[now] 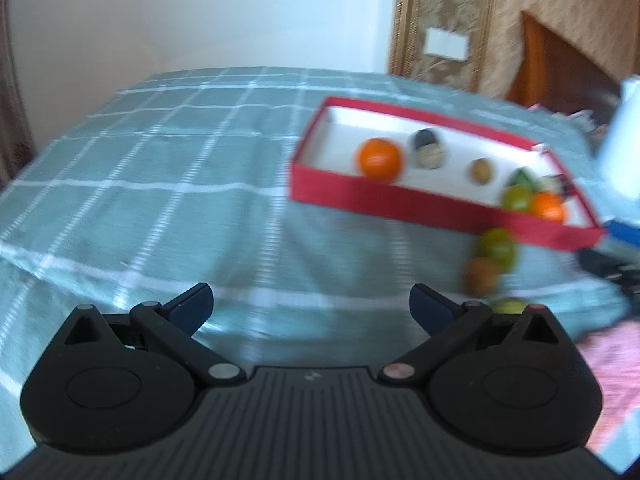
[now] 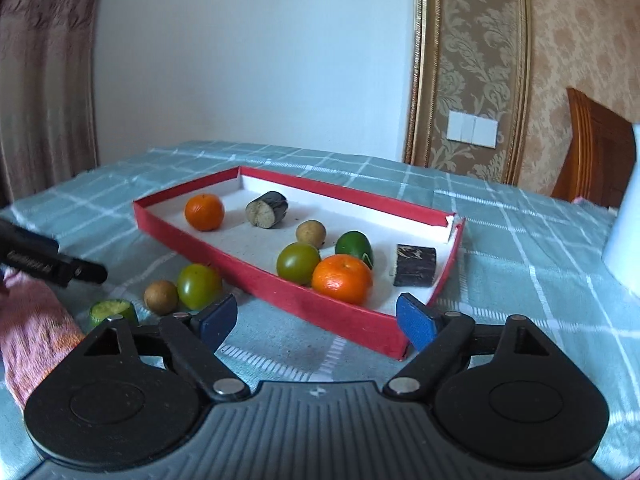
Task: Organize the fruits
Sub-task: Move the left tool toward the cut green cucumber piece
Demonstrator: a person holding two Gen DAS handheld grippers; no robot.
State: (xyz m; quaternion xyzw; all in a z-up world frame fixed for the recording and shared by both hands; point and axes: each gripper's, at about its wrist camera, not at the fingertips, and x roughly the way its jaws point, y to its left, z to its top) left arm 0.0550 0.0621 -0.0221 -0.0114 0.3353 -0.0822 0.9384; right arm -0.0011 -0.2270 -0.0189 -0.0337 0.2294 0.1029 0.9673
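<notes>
both the left gripper (image 1: 312, 304) and right gripper (image 2: 316, 320) are spread, empty; the red box (image 2: 280, 292) wall stands between them and boxed fruit; a green tomato (image 2: 199, 286) lies outside

box (image 2: 280, 292) on tablecloth (image 2: 520, 240) | oranges (image 2: 342, 279) inside | longan (image 2: 161, 297) left outside

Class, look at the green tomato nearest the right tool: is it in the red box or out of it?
Out. The green tomato rests on the checked cloth, outside the red box wall, beside a brown fruit.

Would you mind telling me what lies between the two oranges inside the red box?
In the right wrist view, only bare white box floor lies directly between the far orange and the near orange; a green tomato sits just beside that line.
</notes>
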